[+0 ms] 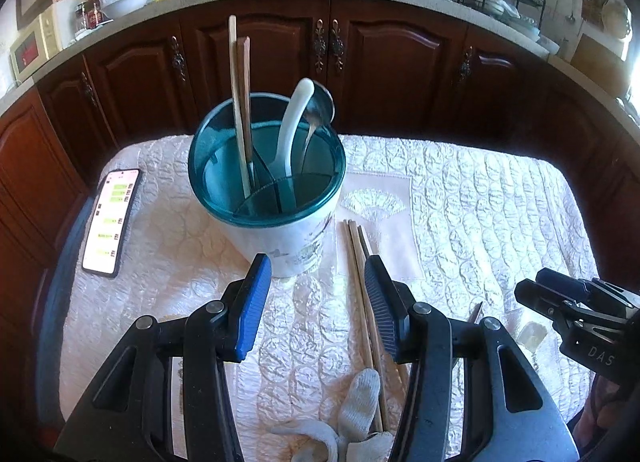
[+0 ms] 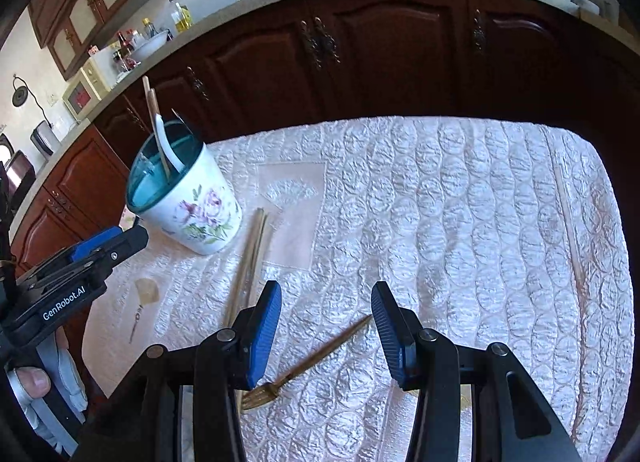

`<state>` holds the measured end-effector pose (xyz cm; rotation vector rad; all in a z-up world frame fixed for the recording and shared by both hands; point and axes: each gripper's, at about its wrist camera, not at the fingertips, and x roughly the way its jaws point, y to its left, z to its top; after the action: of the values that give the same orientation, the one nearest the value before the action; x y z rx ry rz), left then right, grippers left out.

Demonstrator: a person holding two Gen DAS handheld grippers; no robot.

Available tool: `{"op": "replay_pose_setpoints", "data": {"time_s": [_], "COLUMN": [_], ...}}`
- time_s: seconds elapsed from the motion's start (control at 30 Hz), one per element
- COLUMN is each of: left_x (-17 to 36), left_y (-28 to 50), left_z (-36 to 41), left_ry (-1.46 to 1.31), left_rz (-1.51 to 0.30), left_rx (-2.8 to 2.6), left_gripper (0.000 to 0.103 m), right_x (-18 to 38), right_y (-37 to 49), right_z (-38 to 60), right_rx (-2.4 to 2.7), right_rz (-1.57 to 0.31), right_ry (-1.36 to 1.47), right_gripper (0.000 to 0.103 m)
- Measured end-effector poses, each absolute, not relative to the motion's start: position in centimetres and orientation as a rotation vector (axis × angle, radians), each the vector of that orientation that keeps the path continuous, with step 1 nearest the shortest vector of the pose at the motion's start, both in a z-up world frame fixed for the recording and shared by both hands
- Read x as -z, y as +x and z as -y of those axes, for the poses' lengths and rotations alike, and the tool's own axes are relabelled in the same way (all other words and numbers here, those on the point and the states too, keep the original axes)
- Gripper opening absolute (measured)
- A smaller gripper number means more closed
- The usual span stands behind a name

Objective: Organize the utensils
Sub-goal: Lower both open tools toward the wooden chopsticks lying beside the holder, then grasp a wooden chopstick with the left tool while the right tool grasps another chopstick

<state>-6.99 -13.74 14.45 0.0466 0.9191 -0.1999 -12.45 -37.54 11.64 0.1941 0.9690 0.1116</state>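
— Where have the utensils got to?

— Most stand in the floral utensil holder (image 1: 267, 166) with the teal rim, toward the far left of the quilted white tablecloth (image 2: 460, 222). Two wooden chopsticks (image 1: 241, 102) lean upright in one compartment; a white ceramic spoon (image 1: 290, 130) and a metal spoon (image 1: 320, 110) share the one beside it.

— And what's loose on the cloth?

— A bundle of wooden chopsticks (image 1: 362, 302) lies just right of the holder, running toward us. A brass-coloured fork (image 2: 304, 370) rests at a slant near the front, tines toward us. One lone chopstick (image 2: 568, 222) lies along the far right edge, well apart from the rest.

— The grippers?

— The left gripper (image 1: 318, 282) hovers with its blue pads spread wide, empty, the holder just ahead and the chopstick bundle passing under its right finger. The right gripper (image 2: 326, 310) is spread wide too, gripping nothing, poised above the fork.

— Anything else?

— A smartphone (image 1: 110, 222), screen lit, at the cloth's left edge.
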Motion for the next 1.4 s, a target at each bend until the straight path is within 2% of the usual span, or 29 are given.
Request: {"op": "replay_pose_setpoints", "data": {"time_s": [0.53, 0.6, 0.77, 0.83, 1.07, 1.27, 1.4], "left_x": [-9.9, -9.2, -7.0, -6.0, -4.4, -4.2, -4.3], "left_y": [-5.4, -5.3, -4.8, -4.5, -3.8, -3.2, -3.8], "left_z": [13.5, 13.8, 15.0, 15.4, 16.4, 15.2, 14.5], "left_ry": [-0.033, -0.028, 0.010, 0.012, -0.024, -0.024, 0.000], "left_rz": [-1.079, -1.100, -1.154, -1.184, -1.241, -1.240, -1.235], "left_rx": [0.331, 0.347, 0.357, 0.363, 0.410, 0.364, 0.378], "left_gripper": [0.048, 0.045, 0.029, 0.026, 0.021, 0.010, 0.008], "right_x": [-6.7, -6.2, -5.7, -5.7, -5.1, -4.8, -4.7], "right_y": [-11.8, -11.6, -11.0, -10.8, -9.7, -8.4, -6.8], "right_z": [38.7, 38.5, 37.1, 36.4, 35.4, 34.3, 33.1], "right_rx": [-0.101, -0.100, -0.152, -0.158, -0.177, -0.188, -0.252], "right_rz": [-1.077, -1.088, -1.101, -1.098, -1.115, -1.115, -1.111], "right_ry": [0.273, 0.279, 0.262, 0.242, 0.255, 0.258, 0.262], "right_gripper": [0.045, 0.045, 0.045, 0.045, 0.045, 0.045, 0.044]}}
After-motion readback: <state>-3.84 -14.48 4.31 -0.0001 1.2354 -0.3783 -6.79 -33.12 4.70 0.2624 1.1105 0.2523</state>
